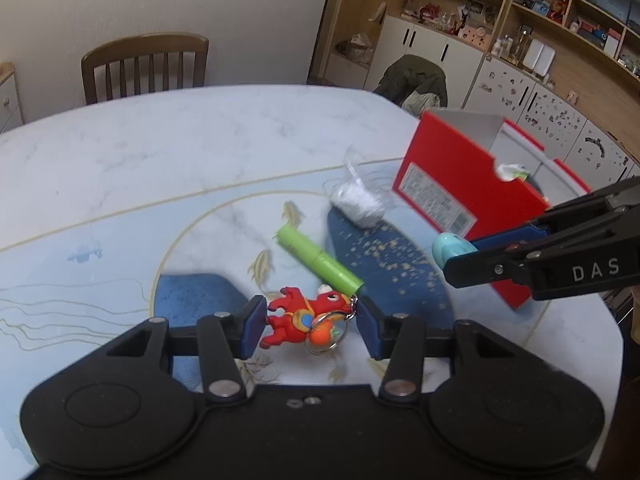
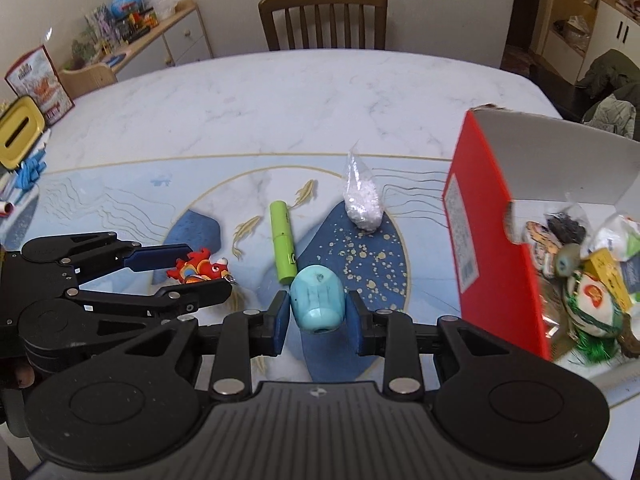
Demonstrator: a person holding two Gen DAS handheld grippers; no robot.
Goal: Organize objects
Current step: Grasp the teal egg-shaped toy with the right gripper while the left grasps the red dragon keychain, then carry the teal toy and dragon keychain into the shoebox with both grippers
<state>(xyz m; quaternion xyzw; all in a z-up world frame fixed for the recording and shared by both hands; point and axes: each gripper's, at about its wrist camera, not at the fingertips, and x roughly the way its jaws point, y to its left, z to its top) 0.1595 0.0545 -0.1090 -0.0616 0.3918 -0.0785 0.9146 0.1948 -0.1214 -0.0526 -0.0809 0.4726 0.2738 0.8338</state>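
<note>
A red cartoon keychain [image 1: 296,318] with an orange charm lies on the table mat between the fingers of my left gripper [image 1: 312,326], which is open and straddles it. The right wrist view shows that same gripper [image 2: 208,270] around the keychain [image 2: 200,268]. My right gripper [image 2: 318,320] is shut on a light-blue egg-shaped toy [image 2: 318,300], seen from the side [image 1: 450,248] in front of the red box [image 1: 452,184]. A green tube [image 2: 283,246] and a small clear bag of white bits [image 2: 362,204] lie on the mat. The open red box [image 2: 492,240] holds several items.
The round marble table [image 2: 280,100] has a wooden chair [image 2: 322,16] at its far side. A yellow tissue box [image 2: 18,132] and blue ribbon sit at the left edge. A jacket [image 1: 416,80] hangs on a chair behind the box, with shelves beyond.
</note>
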